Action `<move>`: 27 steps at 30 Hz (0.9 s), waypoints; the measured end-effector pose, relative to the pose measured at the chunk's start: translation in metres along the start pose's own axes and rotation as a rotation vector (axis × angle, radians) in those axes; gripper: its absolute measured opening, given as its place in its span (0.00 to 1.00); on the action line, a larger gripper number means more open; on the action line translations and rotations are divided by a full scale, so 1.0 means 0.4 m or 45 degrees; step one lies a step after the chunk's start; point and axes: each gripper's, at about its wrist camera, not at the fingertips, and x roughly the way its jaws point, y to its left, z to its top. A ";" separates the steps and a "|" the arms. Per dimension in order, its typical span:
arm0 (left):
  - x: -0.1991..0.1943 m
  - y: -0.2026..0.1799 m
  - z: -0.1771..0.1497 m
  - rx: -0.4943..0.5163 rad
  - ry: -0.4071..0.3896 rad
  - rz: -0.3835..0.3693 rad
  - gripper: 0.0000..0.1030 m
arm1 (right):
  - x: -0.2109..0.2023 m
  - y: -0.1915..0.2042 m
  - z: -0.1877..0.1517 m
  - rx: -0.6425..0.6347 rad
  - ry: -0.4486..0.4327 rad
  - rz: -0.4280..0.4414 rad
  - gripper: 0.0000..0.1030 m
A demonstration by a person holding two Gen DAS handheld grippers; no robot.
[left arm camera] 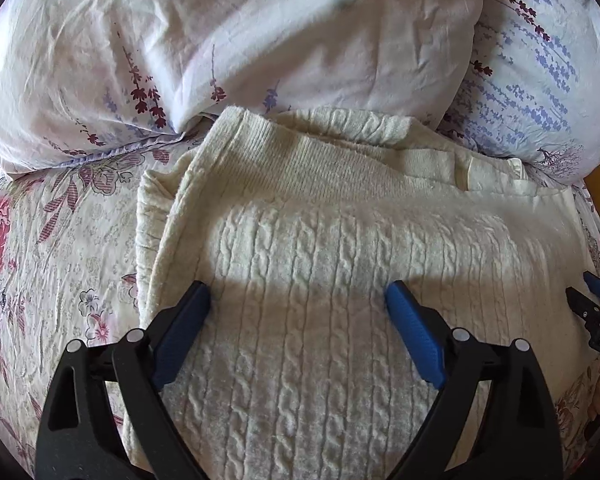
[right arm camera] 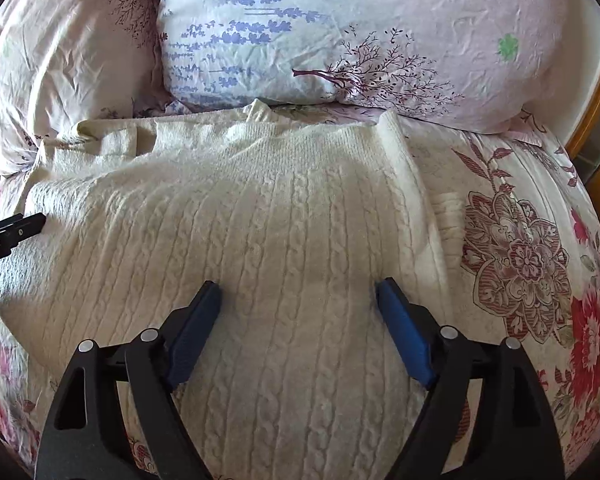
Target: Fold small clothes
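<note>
A cream cable-knit sweater [left arm camera: 320, 264] lies partly folded on a bed, with its sides turned in over the body; it also shows in the right wrist view [right arm camera: 260, 232]. My left gripper [left arm camera: 298, 296] is open and empty, hovering over the sweater's left half. My right gripper [right arm camera: 298, 294] is open and empty over the sweater's right half. The right gripper's tip [left arm camera: 592, 300] shows at the right edge of the left wrist view. The left gripper's tip [right arm camera: 16, 232] shows at the left edge of the right wrist view.
The sweater lies on a floral bedspread [left arm camera: 60, 248], which also shows in the right wrist view [right arm camera: 520, 248]. Two pale floral pillows [left arm camera: 260, 40] [right arm camera: 340, 32] stand right behind the sweater. A wooden bed frame [right arm camera: 596, 96] runs along the right.
</note>
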 end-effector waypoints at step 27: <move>-0.097 0.248 -0.020 -0.300 -0.093 -0.026 0.97 | -0.014 0.110 0.153 -0.024 0.018 0.070 0.99</move>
